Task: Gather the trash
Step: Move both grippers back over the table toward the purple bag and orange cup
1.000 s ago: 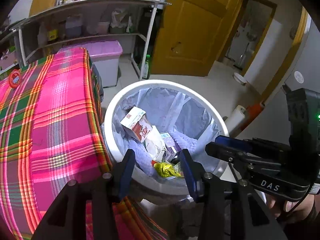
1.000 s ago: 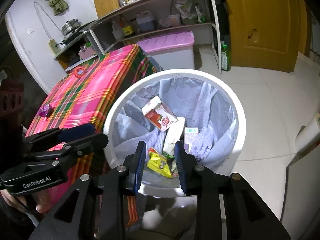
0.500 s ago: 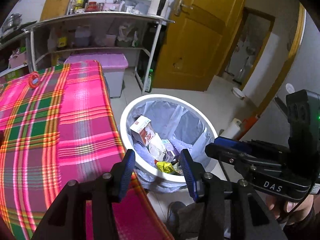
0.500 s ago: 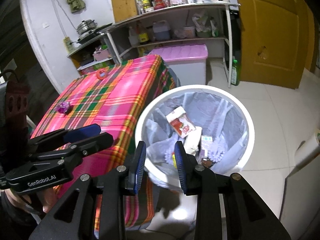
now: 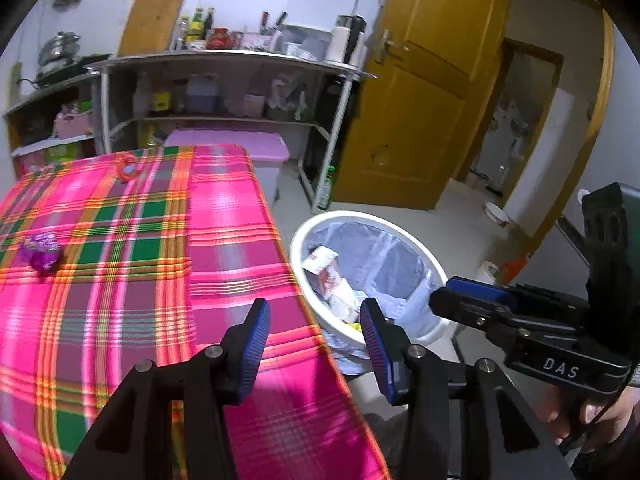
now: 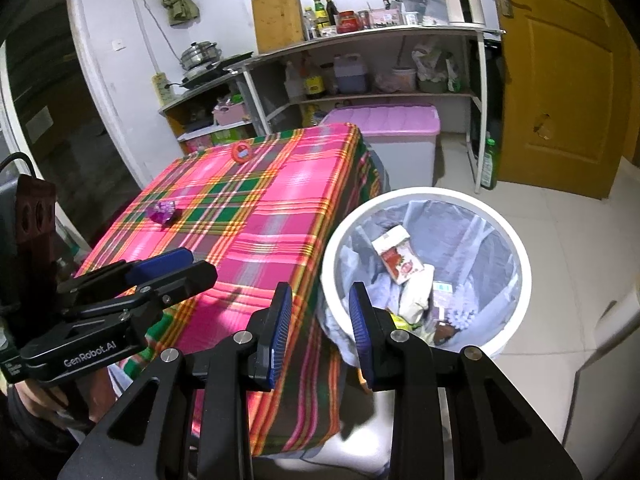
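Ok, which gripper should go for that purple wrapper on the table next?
Probably left. The left gripper is open over the tablecloth, on the purple wrapper's side; the right gripper sits nearer the trash bin.

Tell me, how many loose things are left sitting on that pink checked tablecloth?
2. A crumpled purple wrapper lies toward the table's left side, and an orange ring-shaped item sits near the far edge. The fingers hide part of the near cloth, so something might be covered.

Black left gripper (image 5: 316, 340) and right gripper (image 6: 318, 320), blue-padded.
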